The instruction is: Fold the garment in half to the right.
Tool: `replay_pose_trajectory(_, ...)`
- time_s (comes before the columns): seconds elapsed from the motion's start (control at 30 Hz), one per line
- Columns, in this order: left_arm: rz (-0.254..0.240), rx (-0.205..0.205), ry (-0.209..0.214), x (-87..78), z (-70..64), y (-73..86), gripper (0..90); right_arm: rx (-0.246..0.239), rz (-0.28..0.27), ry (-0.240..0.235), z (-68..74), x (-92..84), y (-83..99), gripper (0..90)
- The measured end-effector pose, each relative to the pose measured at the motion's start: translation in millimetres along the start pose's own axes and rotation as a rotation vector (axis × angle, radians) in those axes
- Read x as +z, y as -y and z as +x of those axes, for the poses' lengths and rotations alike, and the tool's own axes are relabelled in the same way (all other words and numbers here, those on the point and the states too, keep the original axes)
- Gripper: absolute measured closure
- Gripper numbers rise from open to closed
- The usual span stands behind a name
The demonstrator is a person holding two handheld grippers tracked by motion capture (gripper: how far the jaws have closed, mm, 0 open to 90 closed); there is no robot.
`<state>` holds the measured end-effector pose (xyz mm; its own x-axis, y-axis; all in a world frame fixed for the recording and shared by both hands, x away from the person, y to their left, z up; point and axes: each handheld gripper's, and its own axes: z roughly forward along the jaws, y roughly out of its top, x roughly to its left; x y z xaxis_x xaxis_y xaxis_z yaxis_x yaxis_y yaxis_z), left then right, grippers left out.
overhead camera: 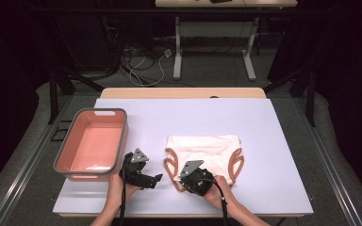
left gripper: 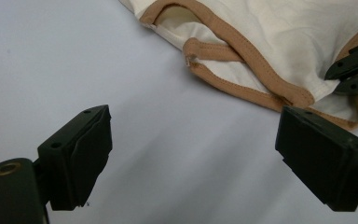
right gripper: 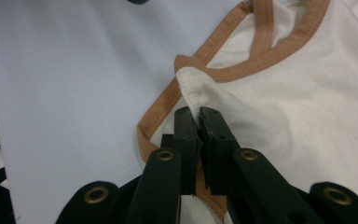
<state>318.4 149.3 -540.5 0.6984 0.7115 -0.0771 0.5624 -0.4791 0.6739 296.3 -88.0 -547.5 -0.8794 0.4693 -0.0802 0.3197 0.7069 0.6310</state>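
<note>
The right claw (right gripper: 199, 122) pinches a soft fold of the cream, tan-trimmed cotton garment (right gripper: 279, 88); the left claw (left gripper: 191, 158) gapes empty.

The garment (right gripper: 284, 98) is showing as soft, matt cream cloth, finely woven and lightly creased; its tan binding (right gripper: 261, 65) is looking like ribbed fabric tape with visible stitching; the table cover (overhead camera: 264, 122) is appearing smooth, matt and pale lilac; the basin (overhead camera: 92, 141) is looking like smooth plastic, pink inside with a grey rim; the right gripper (right gripper: 198, 122) is showing matt black plastic with brass-coloured eyelets; the left gripper (left gripper: 191, 154) is wearing dull, rubbery black pads.
</note>
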Motion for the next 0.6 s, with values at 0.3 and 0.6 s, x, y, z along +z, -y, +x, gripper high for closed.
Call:
replay_pose_trajectory(0.3,-0.004,-0.001,0.0,0.0,-0.6,-0.1,10.7,0.018,-0.044,0.002,0.3,-21.1,-4.8,85.9)
replay_pose_trajectory(0.6,0.0,0.002,0.003,-0.2,-1.6,-0.3,10.7,0.01,0.045,-0.047,5.6,-7.8,2.6,68.1)
